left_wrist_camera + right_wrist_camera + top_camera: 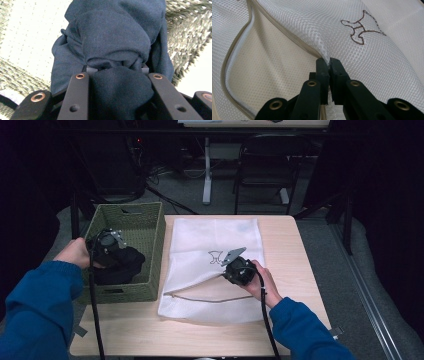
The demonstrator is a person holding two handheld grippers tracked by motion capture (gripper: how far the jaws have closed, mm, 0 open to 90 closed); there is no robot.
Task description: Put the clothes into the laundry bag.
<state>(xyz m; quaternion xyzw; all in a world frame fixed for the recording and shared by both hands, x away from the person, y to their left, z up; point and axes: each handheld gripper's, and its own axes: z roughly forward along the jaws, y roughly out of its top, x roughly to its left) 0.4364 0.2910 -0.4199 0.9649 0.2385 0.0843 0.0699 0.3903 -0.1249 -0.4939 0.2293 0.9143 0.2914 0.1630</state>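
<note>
A dark navy garment (112, 37) is bunched between the jaws of my left gripper (117, 71), which is shut on it above the woven green basket (150, 227). From above, the left gripper (112, 251) hangs over the basket with the dark garment (122, 265) beneath it. A white mesh laundry bag (215, 240) lies flat on the table, its zipper mouth (234, 55) gaping. My right gripper (329, 61) is shut on the upper edge of that mouth, lifting the mesh. In the high view the right gripper (227, 270) sits at the bag's middle.
The basket stands at the table's left edge. A small brown outline figure (362, 28) is printed on the bag. Bare wooden table (300, 260) runs along the right and front. Chairs and a desk leg stand beyond the far edge.
</note>
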